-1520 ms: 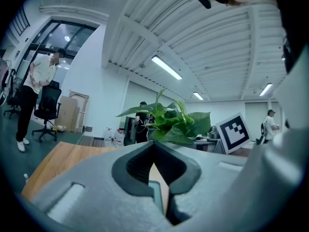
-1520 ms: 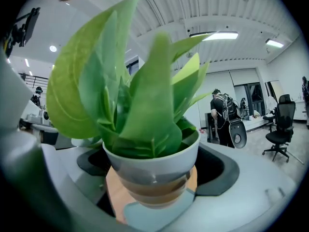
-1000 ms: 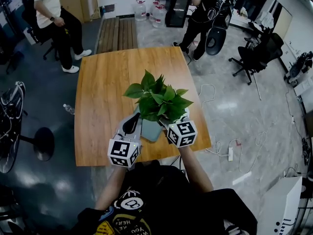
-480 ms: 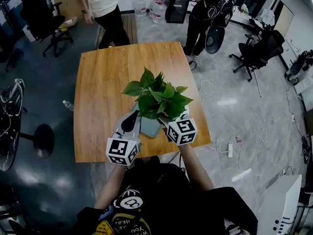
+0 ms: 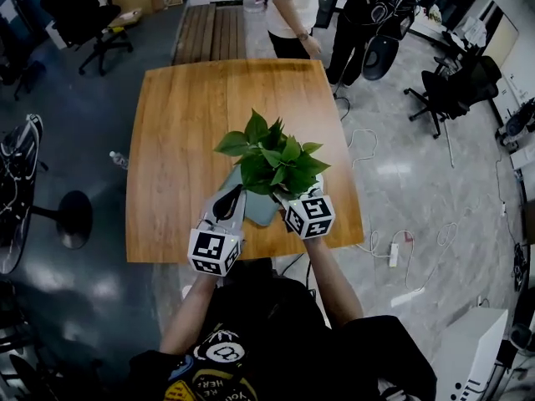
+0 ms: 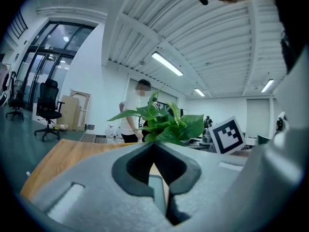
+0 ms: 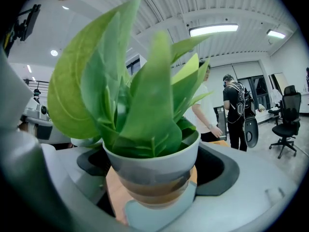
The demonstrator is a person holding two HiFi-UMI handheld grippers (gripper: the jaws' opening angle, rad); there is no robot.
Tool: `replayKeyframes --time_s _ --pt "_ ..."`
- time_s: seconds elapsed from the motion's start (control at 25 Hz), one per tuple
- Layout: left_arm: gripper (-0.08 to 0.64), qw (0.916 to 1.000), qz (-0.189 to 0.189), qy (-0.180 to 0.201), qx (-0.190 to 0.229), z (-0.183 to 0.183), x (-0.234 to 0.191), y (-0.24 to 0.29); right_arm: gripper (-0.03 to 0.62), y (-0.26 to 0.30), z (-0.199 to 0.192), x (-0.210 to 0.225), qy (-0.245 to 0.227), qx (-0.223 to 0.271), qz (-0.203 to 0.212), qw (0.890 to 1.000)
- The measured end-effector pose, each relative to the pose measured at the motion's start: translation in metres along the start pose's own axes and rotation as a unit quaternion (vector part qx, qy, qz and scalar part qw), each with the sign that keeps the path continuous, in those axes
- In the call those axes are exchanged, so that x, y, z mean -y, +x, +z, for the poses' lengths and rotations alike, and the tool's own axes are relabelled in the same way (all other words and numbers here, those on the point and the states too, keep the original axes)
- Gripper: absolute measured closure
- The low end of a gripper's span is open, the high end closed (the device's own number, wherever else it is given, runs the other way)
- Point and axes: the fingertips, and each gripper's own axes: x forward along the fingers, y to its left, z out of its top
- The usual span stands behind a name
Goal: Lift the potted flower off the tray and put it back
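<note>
A potted flower with broad green leaves [image 5: 272, 161] in a grey and tan pot [image 7: 152, 170] stands over a pale blue tray [image 5: 261, 211] near the front edge of the wooden table [image 5: 184, 124]. My right gripper [image 5: 286, 197] is shut on the pot, one jaw on each side of it. The tray [image 7: 145, 216] shows just under the pot's base; I cannot tell whether they touch. My left gripper [image 5: 234, 194] is shut on the tray's thin left rim [image 6: 157, 192]. The leaves [image 6: 166, 124] rise behind its jaws.
Two people stand at the table's far end, one in a white top [image 5: 294, 7] and one in black [image 5: 368, 11]. Office chairs [image 5: 447, 94] and cables with a power strip [image 5: 393, 259] are on the floor to the right. A bottle [image 5: 117, 161] lies on the left.
The person in white has walked from the far left round to the table's far right end. Both grippers keep their hold; pot and tray sit much as before.
</note>
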Motion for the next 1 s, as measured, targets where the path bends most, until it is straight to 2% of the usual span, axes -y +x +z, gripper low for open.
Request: replayKeyframes --time_s 0.36,0.56,0.76,1.0 --pt "0.563 0.9989 0.033 -0.004 -0.035 -0.059 -0.038 0.013 0.066 0.054 -0.078 0.009 0.023 -0.025 0.022 0.999" --pt "0.561 0.9973 0.048 -0.029 -0.049 -0.101 -0.058 0.022 0.067 0.090 -0.137 0.016 -0.007 -0.042 0.030 0.999" --pt "0.561 0.9951 0.061 -0.037 -0.069 -0.132 -0.059 0.018 0.067 0.119 -0.208 0.034 -0.011 -0.069 0.013 0.997" --pt "0.562 0.9941 0.061 -0.045 -0.077 -0.147 -0.072 0.007 0.067 0.147 -0.255 0.045 -0.011 -0.075 -0.019 0.997"
